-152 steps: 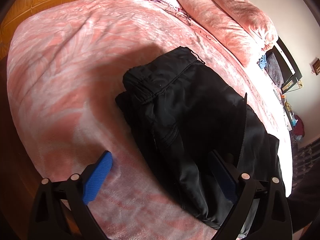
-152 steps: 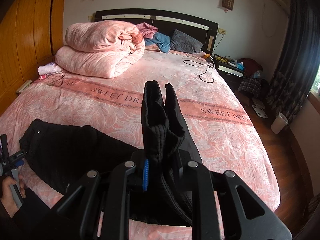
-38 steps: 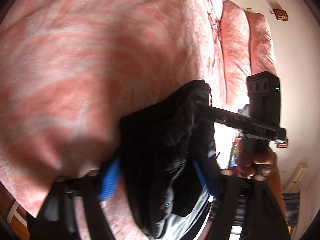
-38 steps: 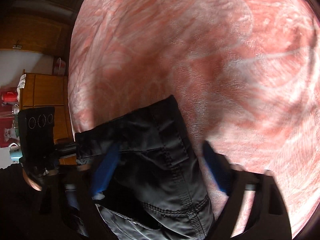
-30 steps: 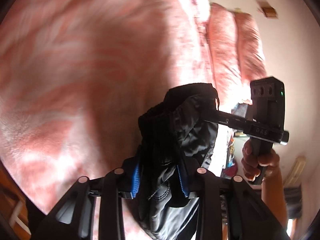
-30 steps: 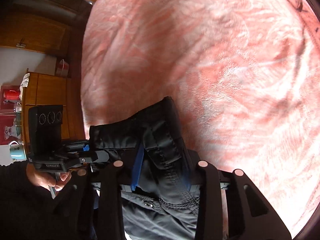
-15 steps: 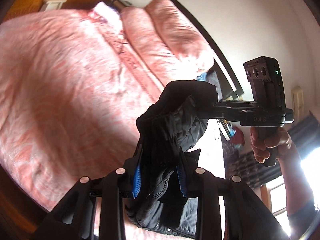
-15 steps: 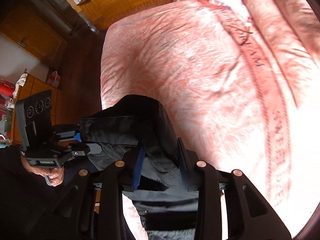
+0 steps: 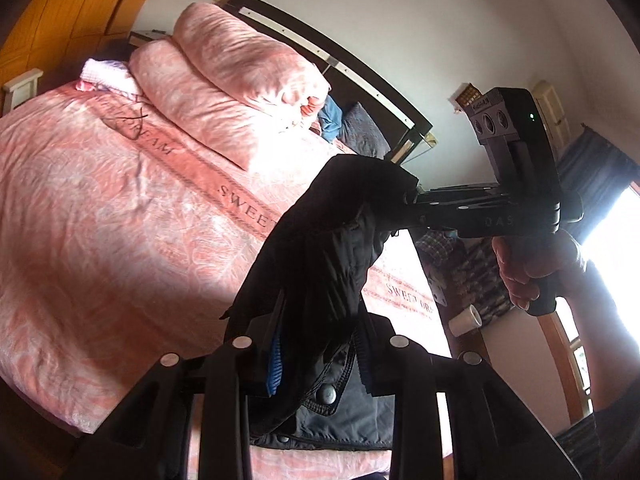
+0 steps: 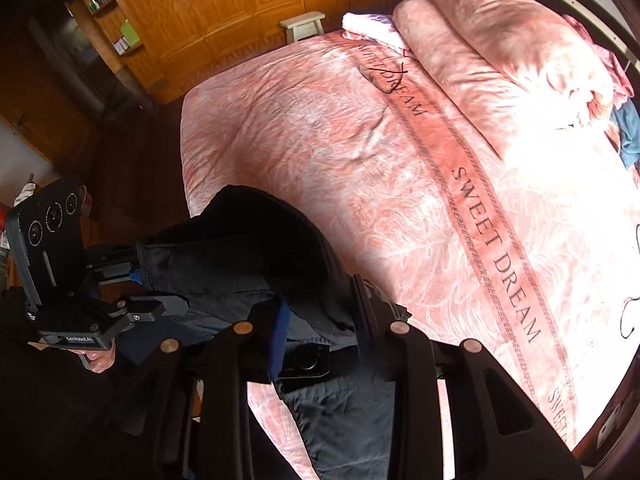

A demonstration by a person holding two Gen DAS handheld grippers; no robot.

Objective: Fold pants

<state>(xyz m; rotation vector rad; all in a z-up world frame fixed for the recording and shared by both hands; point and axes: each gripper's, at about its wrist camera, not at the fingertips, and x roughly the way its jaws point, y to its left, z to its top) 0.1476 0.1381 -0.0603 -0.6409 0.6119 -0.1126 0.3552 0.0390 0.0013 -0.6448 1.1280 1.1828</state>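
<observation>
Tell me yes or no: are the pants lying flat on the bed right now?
No: the black pants are lifted above the pink bed, pinched by the left gripper and the right gripper.

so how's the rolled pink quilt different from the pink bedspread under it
The quilt is folded into a thick double roll piled at the head of the bed; the bedspread lies spread flat over the mattress. The bedspread has a darker band printed with SWEET DREAM; the quilt shows no lettering. The quilt rests on top, so it sits higher. Both are the same mottled pink, plush-looking fabric.
</observation>
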